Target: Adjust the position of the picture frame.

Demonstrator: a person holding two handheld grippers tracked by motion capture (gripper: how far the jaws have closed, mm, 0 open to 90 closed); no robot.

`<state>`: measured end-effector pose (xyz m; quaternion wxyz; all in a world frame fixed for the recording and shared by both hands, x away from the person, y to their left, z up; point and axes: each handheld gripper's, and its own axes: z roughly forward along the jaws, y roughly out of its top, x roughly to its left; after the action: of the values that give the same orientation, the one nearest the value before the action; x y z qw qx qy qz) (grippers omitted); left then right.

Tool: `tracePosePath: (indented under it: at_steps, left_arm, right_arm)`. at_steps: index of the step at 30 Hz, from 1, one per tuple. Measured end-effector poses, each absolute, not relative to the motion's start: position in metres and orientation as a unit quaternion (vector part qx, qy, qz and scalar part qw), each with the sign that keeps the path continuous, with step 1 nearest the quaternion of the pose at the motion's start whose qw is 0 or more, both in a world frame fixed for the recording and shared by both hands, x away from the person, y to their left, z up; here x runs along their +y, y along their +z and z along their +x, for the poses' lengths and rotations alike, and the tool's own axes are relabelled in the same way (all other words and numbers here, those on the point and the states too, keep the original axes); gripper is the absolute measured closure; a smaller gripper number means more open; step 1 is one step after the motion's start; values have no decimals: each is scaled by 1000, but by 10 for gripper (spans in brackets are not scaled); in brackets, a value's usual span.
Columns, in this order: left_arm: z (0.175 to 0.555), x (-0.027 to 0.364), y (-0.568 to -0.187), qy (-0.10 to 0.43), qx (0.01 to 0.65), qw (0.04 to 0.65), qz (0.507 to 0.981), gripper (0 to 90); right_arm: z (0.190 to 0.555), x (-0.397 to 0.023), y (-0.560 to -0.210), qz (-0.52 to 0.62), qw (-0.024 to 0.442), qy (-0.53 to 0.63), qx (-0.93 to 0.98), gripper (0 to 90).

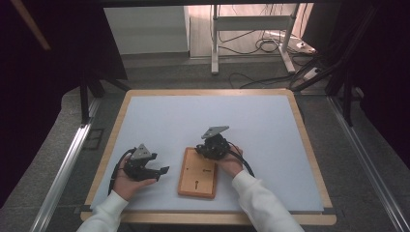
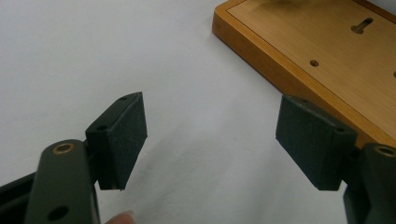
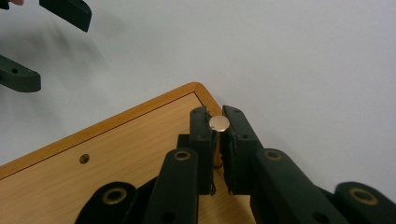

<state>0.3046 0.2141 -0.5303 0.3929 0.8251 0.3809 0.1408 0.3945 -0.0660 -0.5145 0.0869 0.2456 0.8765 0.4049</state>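
Here, right gripper point(image 3: 218, 140) fingers pinch a small round-headed metal pin point(image 3: 219, 123) over the rectangular wooden board point(image 1: 197, 173).
Left gripper point(image 2: 210, 140) fingers spread wide, empty, above white tabletop point(image 1: 270, 130).

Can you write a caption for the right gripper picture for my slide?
Right gripper pinches a small round-headed metal pin over the corner of a wooden board.

The right gripper point(image 3: 218, 140) is clamped on a round-headed metal pin point(image 3: 219, 123) over the wooden board's point(image 3: 116, 154) rounded corner. The left gripper point(image 3: 42, 42), at 10 o'clock, is spread over the white tabletop point(image 3: 289, 56).
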Motion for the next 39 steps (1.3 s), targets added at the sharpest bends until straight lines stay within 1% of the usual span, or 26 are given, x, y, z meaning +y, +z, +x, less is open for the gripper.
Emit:
tracePosePath:
  at_steps: [8, 11, 12, 14, 17, 21, 28, 33, 39]
  left_arm:
    - [304, 214, -529, 142, 378, 393, 826, 245]
    - [304, 214, -529, 141, 377, 392, 827, 245]
    - [304, 214, -529, 141, 376, 391, 828, 245]
    - [303, 214, -529, 141, 374, 391, 829, 245]
    - [303, 213, -529, 141, 373, 392, 829, 245]
    - [303, 212, -529, 141, 373, 391, 830, 246]
    - [302, 210, -529, 141, 371, 391, 830, 245]
    - [303, 208, -530, 140, 371, 388, 832, 245]
    - [302, 209, -528, 142, 372, 393, 829, 246]
  right_arm:
    - [396, -65, -515, 250, 82, 408, 874, 828]
    - [396, -65, -515, 251, 80, 409, 874, 808]
    - [394, -68, -511, 261, 88, 416, 867, 636]
    - [392, -72, -505, 262, 97, 421, 863, 594]
    - [386, -86, -497, 271, 110, 422, 858, 493]
    - [372, -112, -491, 286, 127, 419, 852, 409]
    - [340, -163, -495, 315, 138, 415, 842, 330]
    - [317, -198, -504, 336, 135, 421, 831, 309]
    - [299, -224, -508, 353, 138, 424, 823, 289]
